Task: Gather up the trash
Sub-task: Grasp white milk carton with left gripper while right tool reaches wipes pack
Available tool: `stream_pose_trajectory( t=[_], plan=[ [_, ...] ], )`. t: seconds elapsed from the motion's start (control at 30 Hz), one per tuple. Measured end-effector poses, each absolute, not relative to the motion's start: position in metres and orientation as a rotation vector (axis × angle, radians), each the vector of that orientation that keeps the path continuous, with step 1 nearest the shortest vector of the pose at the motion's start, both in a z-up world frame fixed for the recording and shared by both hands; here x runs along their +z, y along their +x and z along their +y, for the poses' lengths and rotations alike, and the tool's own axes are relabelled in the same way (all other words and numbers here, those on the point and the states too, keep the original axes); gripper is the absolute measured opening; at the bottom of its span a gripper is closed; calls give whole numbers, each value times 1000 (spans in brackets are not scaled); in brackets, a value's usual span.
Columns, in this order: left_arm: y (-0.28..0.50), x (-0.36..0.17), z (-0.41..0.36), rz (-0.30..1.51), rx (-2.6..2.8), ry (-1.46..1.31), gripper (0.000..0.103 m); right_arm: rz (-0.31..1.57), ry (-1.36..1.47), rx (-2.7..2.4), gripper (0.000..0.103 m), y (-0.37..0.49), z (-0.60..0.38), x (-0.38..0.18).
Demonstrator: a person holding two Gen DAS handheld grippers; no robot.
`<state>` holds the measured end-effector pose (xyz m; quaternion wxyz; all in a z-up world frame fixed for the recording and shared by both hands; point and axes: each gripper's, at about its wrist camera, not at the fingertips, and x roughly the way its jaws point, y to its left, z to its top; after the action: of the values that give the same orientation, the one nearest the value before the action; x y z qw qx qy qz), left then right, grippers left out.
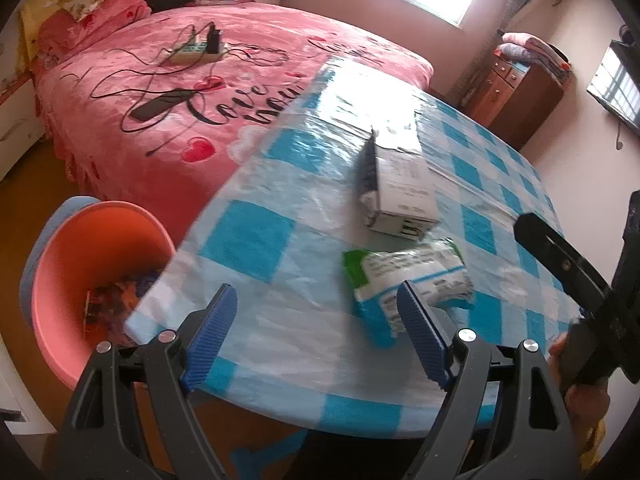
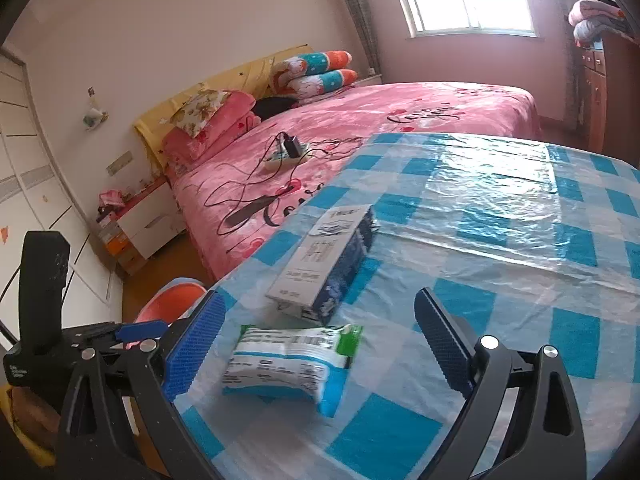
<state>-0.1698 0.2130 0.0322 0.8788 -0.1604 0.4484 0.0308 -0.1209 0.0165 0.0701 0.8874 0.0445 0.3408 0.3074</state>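
While both grippers hang over the near edge of the table [image 1: 256, 236], two pieces of trash lie on the checked cloth: a packet [image 2: 288, 364] close to the edge and a box [image 2: 324, 264] just behind it, perhaps touching it.

In the right wrist view the right gripper [image 2: 320, 356] has its jaws spread wide and nothing is pinched. The packet lies between them, nearer the left pad, at about 11 o'clock from the midpoint. Its long axis runs roughly from 8 to 2 o'clock, so almost across the line between the pads, not along it.

In the left wrist view the left gripper [image 1: 320, 332] is also spread and empty. The packet [image 1: 404, 284] lies at about 1 o'clock from its midpoint, partly behind the right pad. The box [image 1: 400, 184] lies further away, at 12 to 1 o'clock.

A bin [image 1: 80, 272] stands on the floor at 9 o'clock in this view, beside the table corner, already with some trash inside.

I judge that the right gripper is better placed for the packet, but the wrist probably must roll so that the pads close over its short side.
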Motion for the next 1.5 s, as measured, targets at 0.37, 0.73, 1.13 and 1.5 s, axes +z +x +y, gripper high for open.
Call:
stream_pose_trajectory(
  t=[0.37, 0.73, 1.13, 1.5],
  plan=[
    [-167, 25, 152, 994, -121, -318, 83, 717, 140, 529, 94, -98, -35, 61],
    [-144, 13, 134, 996, -109, -284, 83, 730, 253, 455, 94, -78, -90, 55],
    [-94, 9, 57, 967, -308, -223, 83, 702, 349, 400, 94, -70, -135, 58],
    [-83, 33, 59, 940, -286, -262, 83, 768, 404, 388, 94, -56, -147, 40]
  ],
)
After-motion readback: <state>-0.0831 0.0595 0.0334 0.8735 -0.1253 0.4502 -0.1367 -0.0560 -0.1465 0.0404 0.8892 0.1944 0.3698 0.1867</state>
